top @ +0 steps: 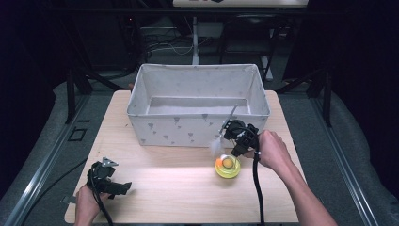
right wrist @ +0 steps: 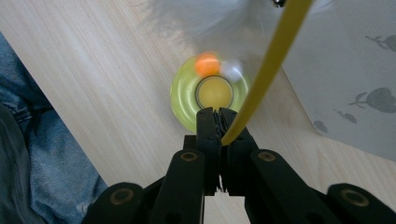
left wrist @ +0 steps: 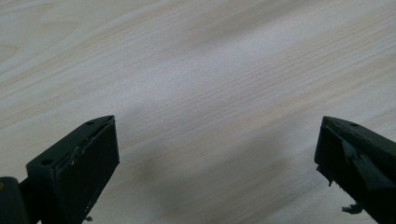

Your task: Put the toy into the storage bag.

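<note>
Bare table (top: 169, 188) lies open from the yellow toy (top: 227, 167) toward 9 o'clock. At 12 o'clock the fabric bin (top: 197, 127) walls off the far half, with only narrow strips beside it.

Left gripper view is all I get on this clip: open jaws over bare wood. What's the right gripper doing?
Observer: The right gripper is shut on a thin yellow stick.
Operator: Anything near its jaws?
Observer: A yellow-green ring toy with an orange ball in it lies on the table just past them.
</note>
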Tool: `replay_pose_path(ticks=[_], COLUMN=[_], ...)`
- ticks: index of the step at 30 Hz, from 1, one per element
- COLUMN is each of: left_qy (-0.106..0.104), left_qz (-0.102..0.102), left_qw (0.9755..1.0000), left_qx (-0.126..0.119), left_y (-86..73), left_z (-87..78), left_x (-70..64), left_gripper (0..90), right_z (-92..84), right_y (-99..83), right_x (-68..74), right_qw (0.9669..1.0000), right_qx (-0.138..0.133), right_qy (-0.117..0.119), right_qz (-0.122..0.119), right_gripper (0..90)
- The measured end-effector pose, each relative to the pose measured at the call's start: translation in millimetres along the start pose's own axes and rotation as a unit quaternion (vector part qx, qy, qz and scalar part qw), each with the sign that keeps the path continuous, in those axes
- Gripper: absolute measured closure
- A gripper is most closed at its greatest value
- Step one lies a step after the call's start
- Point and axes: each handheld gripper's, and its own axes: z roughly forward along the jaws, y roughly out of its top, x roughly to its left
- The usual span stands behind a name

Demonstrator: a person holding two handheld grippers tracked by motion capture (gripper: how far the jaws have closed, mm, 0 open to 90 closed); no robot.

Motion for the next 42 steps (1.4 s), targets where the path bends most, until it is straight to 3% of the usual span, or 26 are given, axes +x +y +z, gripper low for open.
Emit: replay_pose_path(ticks=[9, 28, 42], left_qy=[0.001, 0.003, 0.005], left_qz=[0.001, 0.0, 0.014], left_qw=[1.0, 1.0, 0.9999], left_qx=[0.0, -0.006, 0.001], left_y=[0.0, -0.8, -0.3], left_z=[-0.8, -1.4, 0.3], left_x=[0.7, 1.5, 0.2], left_gripper=[0.0, 0.0, 0.0], right_z=[-3.9, -31.5, -49.5], right_y=[4.4, 5.2, 6.2], right_x=[0.7, 0.7, -2.3], right_qw=[1.0, 0.9997, 0.9997], right_qx=[-0.008, -0.021, -0.023], right_qy=[0.001, -0.003, 0.001], right_qz=[-0.006, -0.009, -0.012], right_gripper=[88.1, 88.1, 88.2])
